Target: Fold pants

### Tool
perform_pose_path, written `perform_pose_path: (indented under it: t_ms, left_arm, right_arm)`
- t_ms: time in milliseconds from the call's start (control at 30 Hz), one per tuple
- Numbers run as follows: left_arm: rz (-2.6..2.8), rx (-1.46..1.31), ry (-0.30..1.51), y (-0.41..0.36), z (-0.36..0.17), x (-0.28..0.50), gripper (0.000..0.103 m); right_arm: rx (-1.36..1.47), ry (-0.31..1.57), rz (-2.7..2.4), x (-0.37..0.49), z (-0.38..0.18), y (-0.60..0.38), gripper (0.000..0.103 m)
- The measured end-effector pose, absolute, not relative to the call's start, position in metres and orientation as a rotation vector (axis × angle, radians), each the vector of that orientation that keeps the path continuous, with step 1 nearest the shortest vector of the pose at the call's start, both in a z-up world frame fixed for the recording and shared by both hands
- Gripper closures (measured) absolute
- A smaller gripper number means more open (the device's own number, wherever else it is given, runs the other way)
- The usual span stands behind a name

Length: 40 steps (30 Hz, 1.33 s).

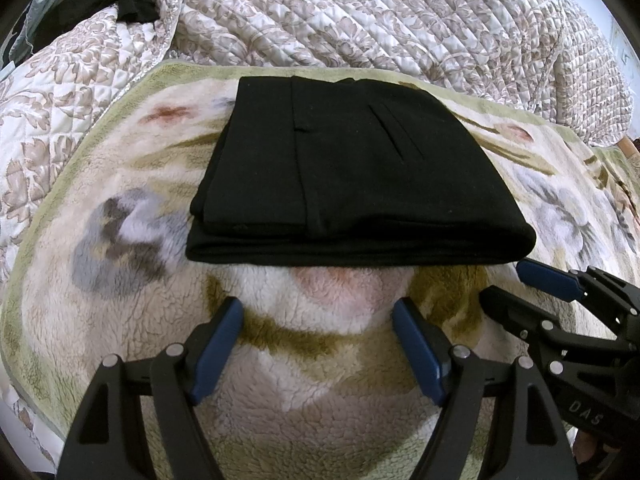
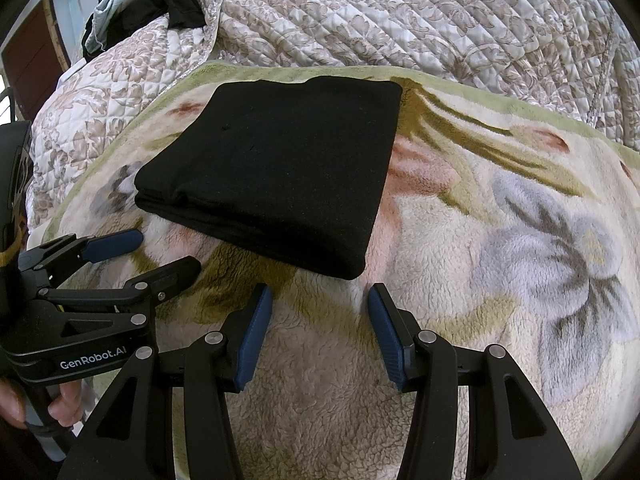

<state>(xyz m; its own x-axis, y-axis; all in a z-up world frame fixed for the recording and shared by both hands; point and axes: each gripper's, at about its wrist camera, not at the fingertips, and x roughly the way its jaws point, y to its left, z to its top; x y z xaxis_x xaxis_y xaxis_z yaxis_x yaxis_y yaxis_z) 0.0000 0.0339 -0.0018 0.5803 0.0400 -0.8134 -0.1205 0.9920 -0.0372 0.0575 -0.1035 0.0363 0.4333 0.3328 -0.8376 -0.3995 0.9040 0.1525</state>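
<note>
The black pants (image 1: 352, 176) lie folded into a thick rectangle on a floral fleece blanket (image 1: 320, 360), toward its far edge, touched by neither tool. Beyond the blanket spreads a quilted bedspread (image 1: 400, 12), with dark clothing (image 2: 160, 4) heaped at its far left corner. The left tongs (image 1: 318, 320) and right tongs (image 2: 320, 304) gape wide and empty just before the pants' near edge. "GenRobot.AI" and "DAS" show on the tools' bodies.
</note>
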Motion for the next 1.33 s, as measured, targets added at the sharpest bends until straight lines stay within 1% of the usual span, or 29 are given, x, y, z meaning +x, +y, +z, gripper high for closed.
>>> perform_pose_path:
  t_ms: [800, 1333]
  left_arm:
    - [0.095, -0.088, 0.945, 0.0340, -0.0025, -0.0002, 0.022]
    - [0.107, -0.108, 0.942, 0.0316, -0.0006, 0.0009, 0.020]
  right_arm:
    - [-0.084, 1.021, 0.455, 0.0583, 0.0369, -0.1039, 0.052]
    - [-0.087, 1.013, 0.476, 0.0594, 0.0367, -0.1070, 0.051]
